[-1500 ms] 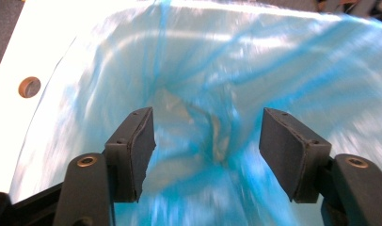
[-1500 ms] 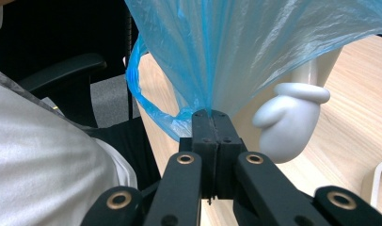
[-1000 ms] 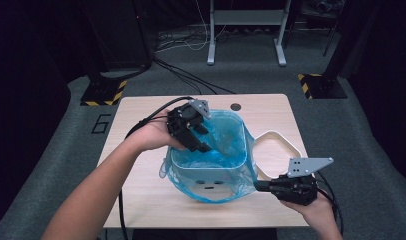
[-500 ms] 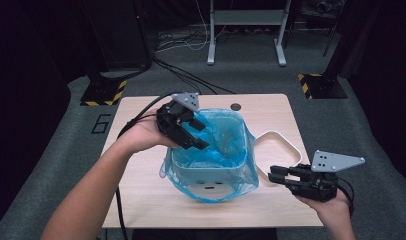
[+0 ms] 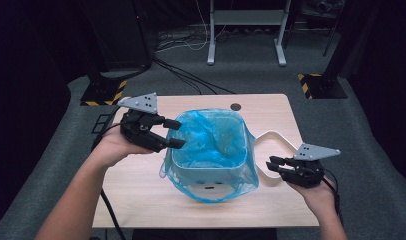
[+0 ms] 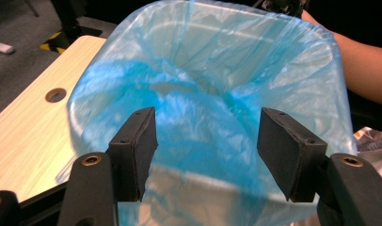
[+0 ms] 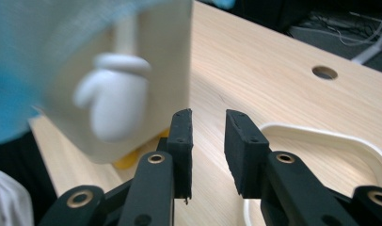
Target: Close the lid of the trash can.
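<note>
A white bin point(image 5: 211, 184) lined with a blue plastic bag point(image 5: 211, 135) stands mid-table. My left gripper point(image 5: 181, 134) hovers at the bin's left rim, pointing at it. Its jaws are open and grip nothing. In the left gripper view the bag point(image 6: 203, 70) spreads beyond the left gripper point(image 6: 208, 146). My right gripper point(image 5: 269, 164) is just right of the bin, over a white ring point(image 5: 278, 137). Its jaws have just been opening and stand slightly apart, with nothing between them. In the right gripper view the right gripper point(image 7: 209, 117) faces the bin's blurred wall point(image 7: 151, 61).
The wooden table point(image 5: 136, 190) has a round hole point(image 5: 235, 106) near its far edge. The white ring point(image 7: 321, 134) lies flat right of the bin. Cables trail off the table's left side. Dark floor and stands surround the table.
My left gripper has drawn back leftward from over the bin's mouth to its left rim. The right gripper has pulled away from the bin's front right corner, and its jaws have parted a little.
</note>
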`<state>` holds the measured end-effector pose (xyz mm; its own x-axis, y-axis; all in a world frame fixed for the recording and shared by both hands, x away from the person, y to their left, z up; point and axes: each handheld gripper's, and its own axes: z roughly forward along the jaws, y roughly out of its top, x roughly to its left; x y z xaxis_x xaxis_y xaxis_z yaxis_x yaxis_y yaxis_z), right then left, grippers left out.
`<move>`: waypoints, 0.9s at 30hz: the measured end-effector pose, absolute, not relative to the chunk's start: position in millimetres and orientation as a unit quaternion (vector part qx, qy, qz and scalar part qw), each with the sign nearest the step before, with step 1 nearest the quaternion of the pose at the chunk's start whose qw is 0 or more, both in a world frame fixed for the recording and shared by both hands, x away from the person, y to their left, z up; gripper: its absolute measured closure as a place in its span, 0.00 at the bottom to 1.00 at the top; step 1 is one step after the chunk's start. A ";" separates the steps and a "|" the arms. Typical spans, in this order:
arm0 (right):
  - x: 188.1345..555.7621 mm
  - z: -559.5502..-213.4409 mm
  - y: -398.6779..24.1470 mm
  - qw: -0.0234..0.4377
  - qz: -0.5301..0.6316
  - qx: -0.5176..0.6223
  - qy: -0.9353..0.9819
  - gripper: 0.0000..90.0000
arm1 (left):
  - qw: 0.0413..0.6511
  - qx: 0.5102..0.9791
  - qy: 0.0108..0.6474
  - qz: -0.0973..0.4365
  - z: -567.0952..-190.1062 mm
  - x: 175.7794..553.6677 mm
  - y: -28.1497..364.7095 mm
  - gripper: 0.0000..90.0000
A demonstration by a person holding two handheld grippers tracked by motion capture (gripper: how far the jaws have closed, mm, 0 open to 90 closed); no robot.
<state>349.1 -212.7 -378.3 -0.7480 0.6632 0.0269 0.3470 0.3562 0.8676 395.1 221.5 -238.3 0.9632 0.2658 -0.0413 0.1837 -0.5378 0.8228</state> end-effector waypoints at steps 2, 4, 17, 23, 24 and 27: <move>353.0 -383.4 -212.2 0.166 0.468 0.317 0.809 0.80 | 0.480 0.867 0.131 0.044 -241.7 392.9 230.4 0.42; 354.6 -385.7 -212.1 0.167 0.465 0.319 0.809 0.80 | 0.481 0.865 0.133 0.047 -242.5 392.2 233.1 0.42; 374.3 -419.2 -216.3 0.169 0.446 0.347 0.807 0.79 | 0.522 0.833 0.167 0.077 -260.3 377.0 271.4 0.41; 378.4 -429.0 -217.8 0.176 0.431 0.356 0.810 0.79 | 0.521 0.832 0.173 0.075 -275.1 374.1 278.6 0.42; 379.6 -433.3 -217.5 0.177 0.426 0.358 0.812 0.79 | 0.522 0.831 0.176 0.074 -281.2 373.1 280.5 0.42; 382.2 -440.9 -217.8 0.180 0.418 0.363 0.813 0.79 | 0.526 0.828 0.181 0.072 -289.6 371.7 284.2 0.42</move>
<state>382.2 -217.8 -440.9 -0.6719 0.7406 0.0108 0.4396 0.3870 0.8105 371.7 284.2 -289.6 0.9243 0.3748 -0.0718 0.2240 -0.3804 0.8973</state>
